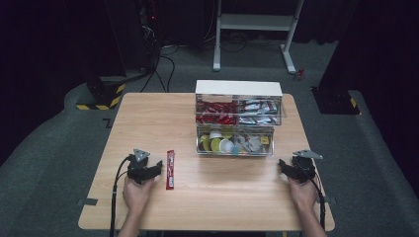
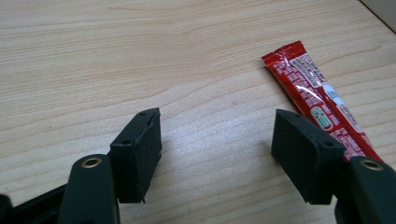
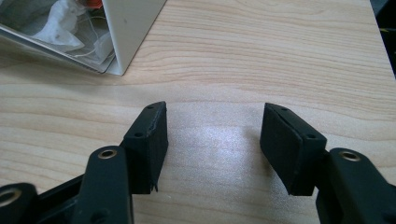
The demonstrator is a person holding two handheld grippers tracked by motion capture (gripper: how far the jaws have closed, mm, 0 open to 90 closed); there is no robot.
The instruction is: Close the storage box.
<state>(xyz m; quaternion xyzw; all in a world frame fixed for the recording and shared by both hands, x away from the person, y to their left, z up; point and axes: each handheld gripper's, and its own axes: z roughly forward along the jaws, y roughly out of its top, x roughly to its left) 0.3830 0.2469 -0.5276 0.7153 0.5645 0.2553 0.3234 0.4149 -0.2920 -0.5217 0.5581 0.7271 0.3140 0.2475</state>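
Left gripper (image 1: 157, 167) sits at my near-left with its jaws spread wide and nothing between them, and the red sachet (image 1: 170, 169) lies flat on the tabletop (image 1: 148, 118) just to its right, close but apart. In the left gripper view the red sachet (image 2: 317, 105) runs up past the right-hand jaw, so its long axis points away from me toward the far edge; I judge I'd need to slide sideways and straddle its narrow width. Right gripper (image 1: 282, 164) rests well apart at the near-right, equally wide and empty, so the left is plainly nearer. Nothing stands between gripper and sachet. Farther back, the clear drawer organiser (image 1: 238, 117) holds more red sachets above and small cups below.
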